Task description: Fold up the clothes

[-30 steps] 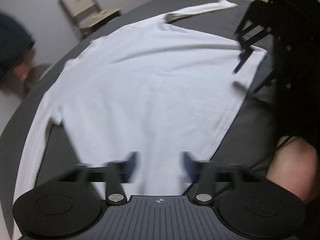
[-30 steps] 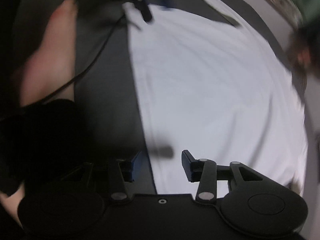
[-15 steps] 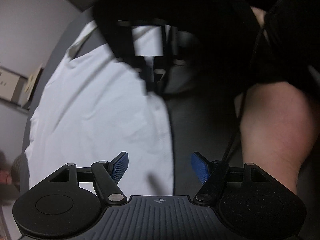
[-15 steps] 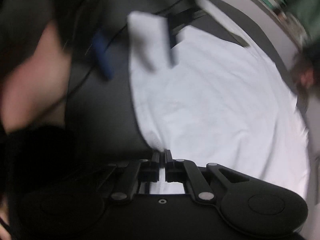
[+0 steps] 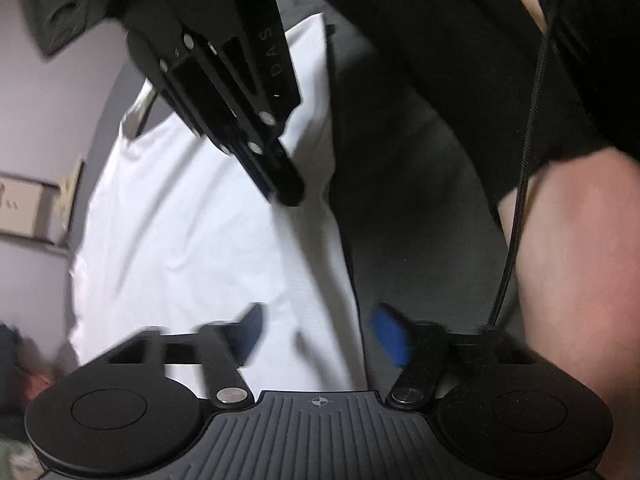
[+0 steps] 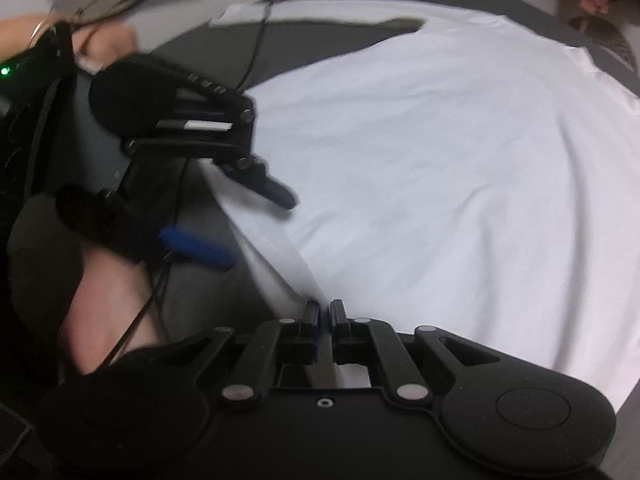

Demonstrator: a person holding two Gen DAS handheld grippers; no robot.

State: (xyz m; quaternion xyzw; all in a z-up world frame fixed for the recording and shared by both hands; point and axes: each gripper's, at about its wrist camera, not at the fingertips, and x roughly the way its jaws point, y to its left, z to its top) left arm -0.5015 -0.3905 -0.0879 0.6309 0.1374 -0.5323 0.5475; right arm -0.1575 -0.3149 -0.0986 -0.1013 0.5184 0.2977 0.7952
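Straddling the hem, the left gripper (image 5: 316,332) hangs with its jaws spread wide, one blue pad over the white shirt (image 6: 440,168) and the other over the dark table (image 5: 420,200), so the hem edge runs forward between them, away from the camera. The right gripper (image 6: 324,312) is clenched on that same hem farther along, and the shirt lies flat from there across the table. Being unclosed and right at the edge, the left one looks ready to pinch next.
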